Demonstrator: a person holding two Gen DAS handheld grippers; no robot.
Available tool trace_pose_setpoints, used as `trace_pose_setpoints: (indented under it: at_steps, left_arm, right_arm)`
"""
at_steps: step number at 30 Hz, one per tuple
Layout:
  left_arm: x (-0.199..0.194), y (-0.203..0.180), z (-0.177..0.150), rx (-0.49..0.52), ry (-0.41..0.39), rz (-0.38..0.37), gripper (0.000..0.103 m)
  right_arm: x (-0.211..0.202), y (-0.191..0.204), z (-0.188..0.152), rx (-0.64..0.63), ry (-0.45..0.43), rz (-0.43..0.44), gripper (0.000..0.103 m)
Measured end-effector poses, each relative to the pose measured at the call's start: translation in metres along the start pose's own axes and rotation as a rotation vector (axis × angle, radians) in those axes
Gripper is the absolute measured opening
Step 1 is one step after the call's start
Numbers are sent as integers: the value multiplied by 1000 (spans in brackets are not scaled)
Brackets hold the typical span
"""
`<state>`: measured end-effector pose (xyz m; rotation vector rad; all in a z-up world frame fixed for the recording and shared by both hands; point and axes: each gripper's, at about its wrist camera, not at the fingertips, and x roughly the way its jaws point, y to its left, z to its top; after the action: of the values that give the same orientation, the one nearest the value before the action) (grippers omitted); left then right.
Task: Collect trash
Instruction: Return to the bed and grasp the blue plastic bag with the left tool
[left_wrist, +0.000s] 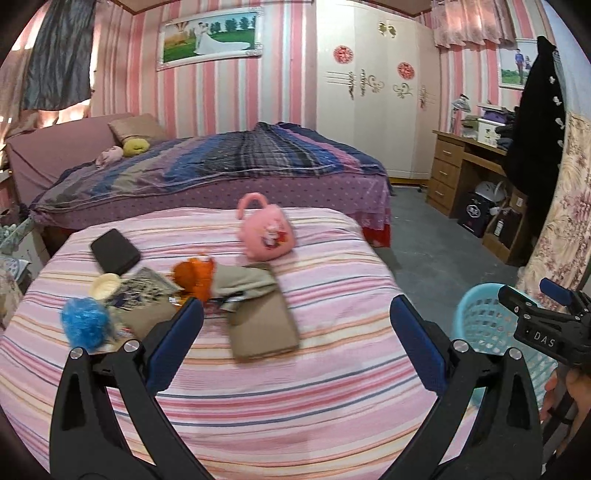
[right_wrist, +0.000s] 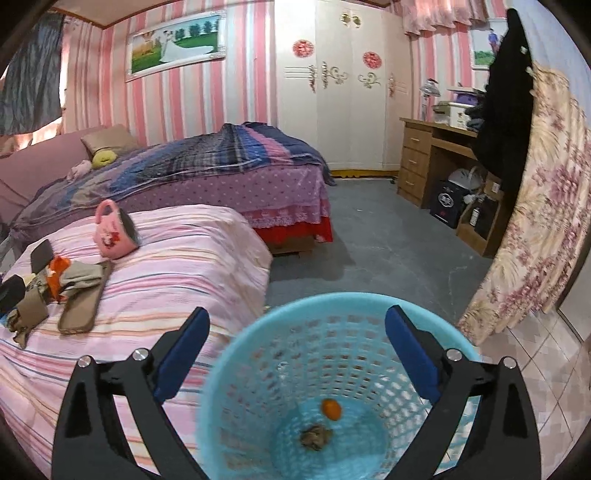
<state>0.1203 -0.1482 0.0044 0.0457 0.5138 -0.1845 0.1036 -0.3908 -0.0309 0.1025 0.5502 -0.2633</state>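
Note:
A light blue mesh basket stands on the floor beside the pink striped bed; on its bottom lie a small orange piece and a crumpled brownish scrap. My right gripper hovers over the basket rim, open, nothing between its blue pads. My left gripper is open above the striped bed, empty. Ahead of it lie an orange crumpled thing, a blue fluffy ball, a cream lid-like disc, printed paper and tan folded cloth. The right gripper shows over the basket.
A pink mug and a black wallet-like case rest further back on the striped bed. Beyond stands a second bed with a plaid quilt. A wooden desk, a white wardrobe and a floral curtain line the right side; grey floor lies between.

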Motion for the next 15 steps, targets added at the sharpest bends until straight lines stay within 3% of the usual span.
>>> trace_pose_setpoints:
  at_steps: [15]
  left_arm:
    - [10, 114, -19, -100, 44, 132, 97]
  right_arm:
    - [9, 98, 3, -78, 22, 118, 94]
